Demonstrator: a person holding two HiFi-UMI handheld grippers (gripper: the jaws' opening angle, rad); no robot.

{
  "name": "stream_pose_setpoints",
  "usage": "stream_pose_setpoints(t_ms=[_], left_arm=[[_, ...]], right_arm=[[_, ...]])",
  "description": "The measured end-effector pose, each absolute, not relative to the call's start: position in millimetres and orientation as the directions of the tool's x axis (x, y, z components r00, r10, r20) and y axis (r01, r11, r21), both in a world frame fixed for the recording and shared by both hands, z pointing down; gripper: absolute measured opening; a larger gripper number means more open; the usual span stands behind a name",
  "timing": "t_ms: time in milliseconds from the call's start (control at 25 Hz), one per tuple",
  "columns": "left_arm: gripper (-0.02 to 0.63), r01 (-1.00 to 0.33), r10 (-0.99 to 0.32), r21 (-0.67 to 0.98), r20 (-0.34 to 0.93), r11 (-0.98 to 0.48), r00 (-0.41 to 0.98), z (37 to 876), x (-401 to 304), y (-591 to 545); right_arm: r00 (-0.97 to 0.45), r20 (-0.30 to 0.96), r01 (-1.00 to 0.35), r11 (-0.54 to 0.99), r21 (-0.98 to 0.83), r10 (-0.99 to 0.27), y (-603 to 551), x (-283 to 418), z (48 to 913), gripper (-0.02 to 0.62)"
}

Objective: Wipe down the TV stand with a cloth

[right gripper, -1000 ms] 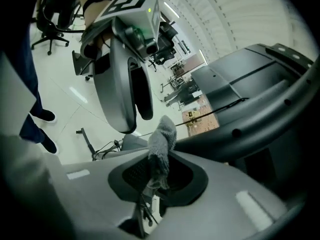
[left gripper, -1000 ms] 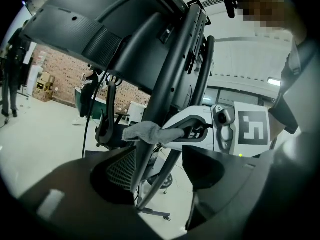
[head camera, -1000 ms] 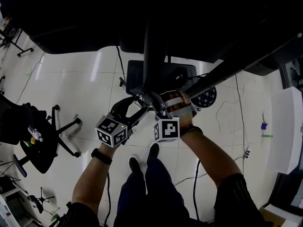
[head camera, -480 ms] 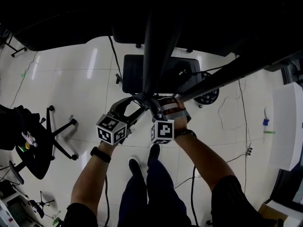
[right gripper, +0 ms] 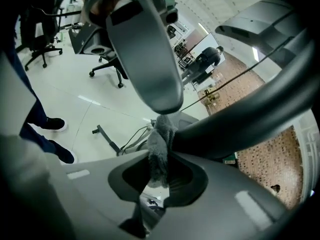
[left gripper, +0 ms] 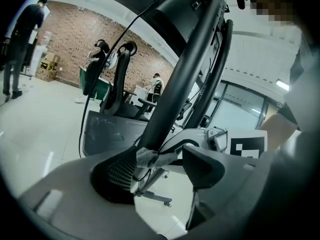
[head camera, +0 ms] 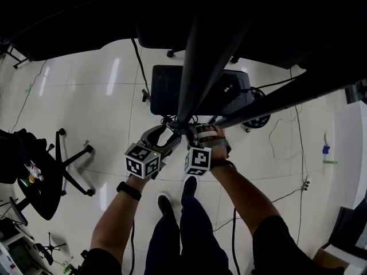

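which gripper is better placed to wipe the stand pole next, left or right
Right. The right gripper is shut on the grey cloth, which already lies against the black pole. The left gripper has its jaws apart and grips nothing.

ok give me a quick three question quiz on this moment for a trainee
1. True or false: the right claw is pinching the grey cloth.
2. What does the cloth lie against? A) the black stand pole B) the floor C) an office chair
3. Fill in: the jaws of the left claw stand ____, with the pole between them.
Key: 1 true; 2 A; 3 apart
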State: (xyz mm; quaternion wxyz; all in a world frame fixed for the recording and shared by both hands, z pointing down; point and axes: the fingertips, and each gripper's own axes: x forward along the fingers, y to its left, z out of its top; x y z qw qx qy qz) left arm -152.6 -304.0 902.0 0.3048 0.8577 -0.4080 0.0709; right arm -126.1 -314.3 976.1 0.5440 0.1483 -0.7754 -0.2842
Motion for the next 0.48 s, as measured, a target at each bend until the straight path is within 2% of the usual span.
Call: stream_pose_setpoints(t_ms=[200,480], left_arm=[[0.313,-0.734,-0.654,0.483,0.364,-0.476,0.663,910,-151,-299],[0.313,-0.714,-0.644,0.507,0.347,-0.483,0.682,890,-144,-266]], right_arm=[[-0.324,0.769,0.042,0.804,0.593,-0.55,-320,-122,984,0.058],[-0.38,0.761,-0.047,0.833,0.552,-0.526,-294,-118,960,0.06]])
